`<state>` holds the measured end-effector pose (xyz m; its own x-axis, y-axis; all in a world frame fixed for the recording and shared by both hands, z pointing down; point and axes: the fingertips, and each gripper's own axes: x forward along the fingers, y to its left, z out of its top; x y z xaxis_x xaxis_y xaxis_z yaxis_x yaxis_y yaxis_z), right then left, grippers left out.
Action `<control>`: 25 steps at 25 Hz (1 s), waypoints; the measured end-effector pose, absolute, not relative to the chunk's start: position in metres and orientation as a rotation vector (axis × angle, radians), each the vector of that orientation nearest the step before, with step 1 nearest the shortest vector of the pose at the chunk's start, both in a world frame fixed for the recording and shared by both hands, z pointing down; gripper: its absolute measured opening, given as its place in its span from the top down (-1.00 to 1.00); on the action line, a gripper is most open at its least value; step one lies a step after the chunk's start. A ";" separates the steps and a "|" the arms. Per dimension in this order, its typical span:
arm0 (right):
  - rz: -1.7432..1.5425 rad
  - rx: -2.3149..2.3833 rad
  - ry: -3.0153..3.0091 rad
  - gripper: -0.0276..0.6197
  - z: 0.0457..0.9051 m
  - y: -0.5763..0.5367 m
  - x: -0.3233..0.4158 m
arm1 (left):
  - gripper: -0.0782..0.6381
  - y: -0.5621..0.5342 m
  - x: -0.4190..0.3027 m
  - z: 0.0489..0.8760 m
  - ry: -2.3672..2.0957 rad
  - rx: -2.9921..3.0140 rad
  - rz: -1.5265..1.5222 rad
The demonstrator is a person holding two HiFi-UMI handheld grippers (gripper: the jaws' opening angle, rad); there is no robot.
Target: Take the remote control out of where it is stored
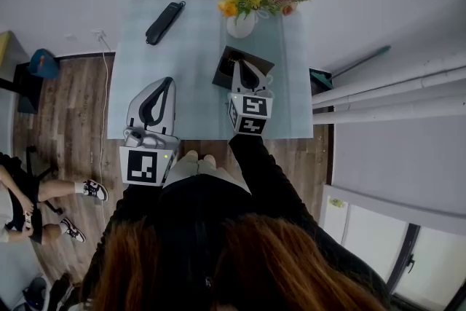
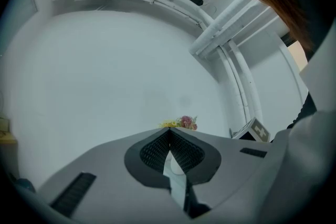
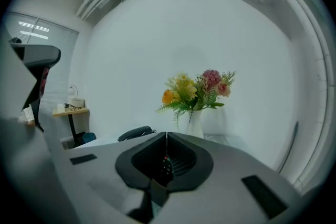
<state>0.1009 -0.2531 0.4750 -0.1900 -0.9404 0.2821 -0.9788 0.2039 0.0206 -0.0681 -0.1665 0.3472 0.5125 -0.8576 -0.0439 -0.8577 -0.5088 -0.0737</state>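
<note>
Reddish hair [image 1: 240,266] fills the foreground. Beyond it the right gripper [image 1: 240,68], jaws pressed together and empty, hangs over the dark box [image 1: 224,69]. The remote control [image 3: 166,164] lies in that box just beneath the gripper's tips, seemingly lengthwise along them. The left gripper [image 1: 166,84], also closed, is farther off.

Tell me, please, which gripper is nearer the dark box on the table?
Right. The right gripper is over the dark box; the left gripper hangs apart, to its left.

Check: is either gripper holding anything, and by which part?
Nothing held. The left gripper and right gripper are both shut and empty. The black buttoned remote control only shows beyond the right one's tips, unclamped, in the dark brown box.
</note>
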 end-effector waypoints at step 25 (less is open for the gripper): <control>0.438 1.974 -2.018 0.35 0.536 -0.276 0.111 | 0.77 -0.165 -0.081 0.354 1.539 -2.659 -0.027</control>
